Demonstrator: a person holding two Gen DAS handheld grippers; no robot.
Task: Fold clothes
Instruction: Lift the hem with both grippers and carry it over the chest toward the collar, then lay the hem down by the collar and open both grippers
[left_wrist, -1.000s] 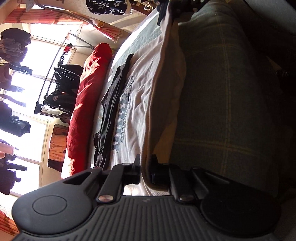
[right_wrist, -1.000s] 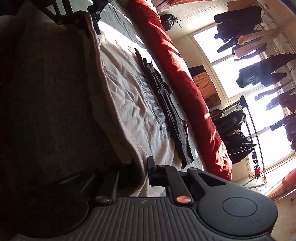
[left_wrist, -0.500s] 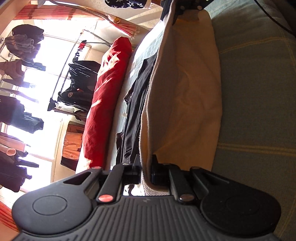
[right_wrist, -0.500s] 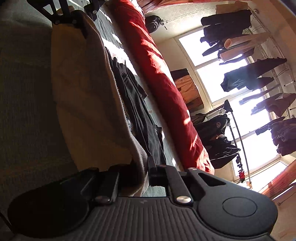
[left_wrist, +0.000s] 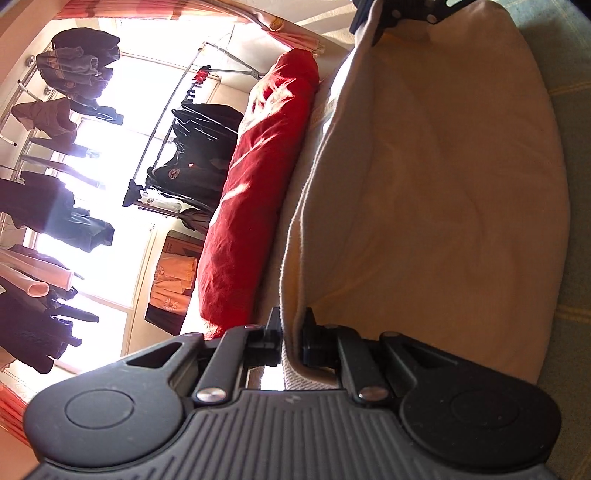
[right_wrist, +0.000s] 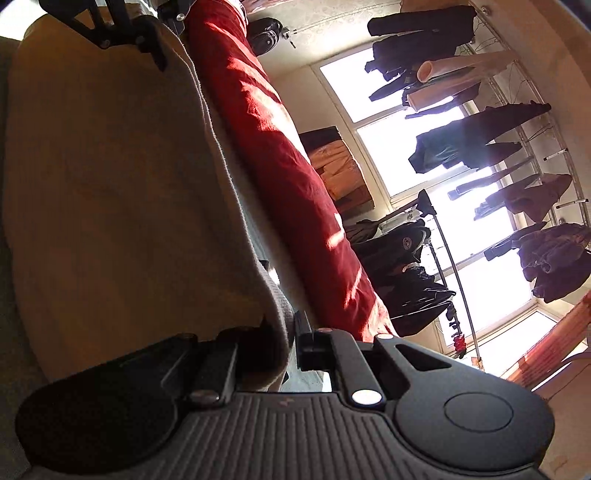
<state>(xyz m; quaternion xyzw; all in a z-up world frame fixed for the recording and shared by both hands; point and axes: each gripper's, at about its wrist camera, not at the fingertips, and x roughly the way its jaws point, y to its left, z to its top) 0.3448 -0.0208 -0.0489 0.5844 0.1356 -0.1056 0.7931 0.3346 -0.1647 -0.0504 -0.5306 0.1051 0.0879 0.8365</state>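
Observation:
A cream garment (left_wrist: 436, 177) hangs stretched between my two grippers, lifted off the green checked bed cover (left_wrist: 569, 74). My left gripper (left_wrist: 292, 325) is shut on one end of its ribbed hem, and the right gripper (left_wrist: 410, 11) shows at the top of the left wrist view holding the other end. In the right wrist view the same cream garment (right_wrist: 110, 177) fills the left side. There my right gripper (right_wrist: 286, 326) is shut on the hem, and the left gripper (right_wrist: 129, 22) grips the far end at the top. The fabric hides what lies on the bed behind it.
A long red duvet roll (left_wrist: 255, 177) lies along the bed's far side, seen too as the red roll (right_wrist: 295, 177). Behind it stand a rack of dark clothes (left_wrist: 195, 147), a wooden box (right_wrist: 340, 166) and bright windows with hanging garments (right_wrist: 480, 140).
Both grippers have swept the garment's hem across toward the red roll. The folded-over cream fabric now covers the printed shirt front and the dark garment that showed a second ago.

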